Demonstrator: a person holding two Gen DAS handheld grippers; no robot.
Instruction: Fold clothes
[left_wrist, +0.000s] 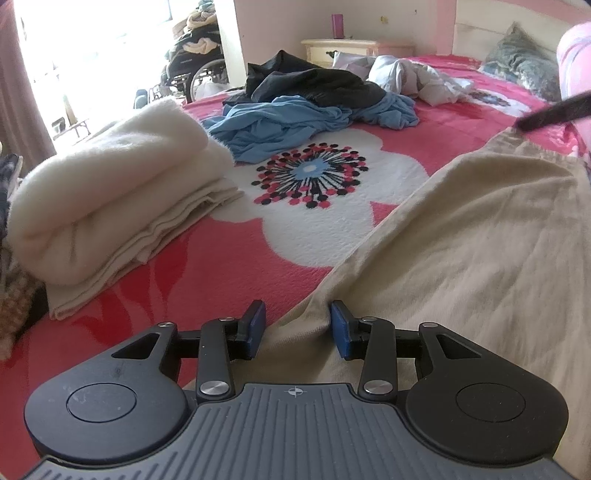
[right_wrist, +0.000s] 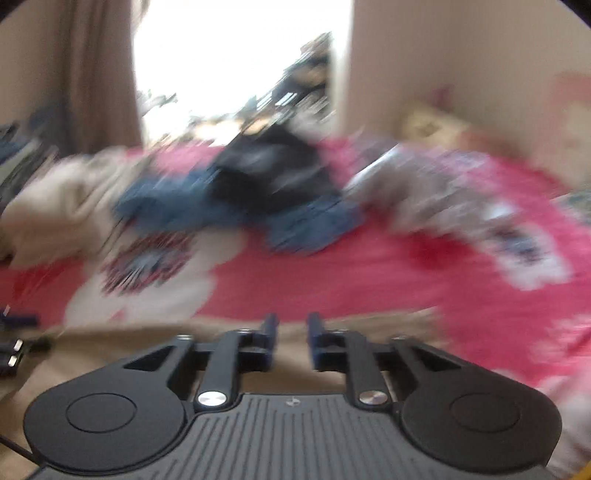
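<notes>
Creased beige cloth (left_wrist: 461, 240) between parted left tongs (left_wrist: 299, 325); right tongs (right_wrist: 291, 332) narrowly apart.

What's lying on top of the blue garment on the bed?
A crumpled black garment lies over the far part of the blue garment, with the blue showing on both sides of it. How far the blue extends beneath is covered, and anything else under the pile cannot be seen.

beige garment (left_wrist: 461, 240) spread flat, rumpled clothes pile (left_wrist: 314, 99)

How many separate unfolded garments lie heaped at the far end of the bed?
3 at least: a black garment at the back, a blue one before it, a white one to its right. Others may be hidden underneath.
</notes>
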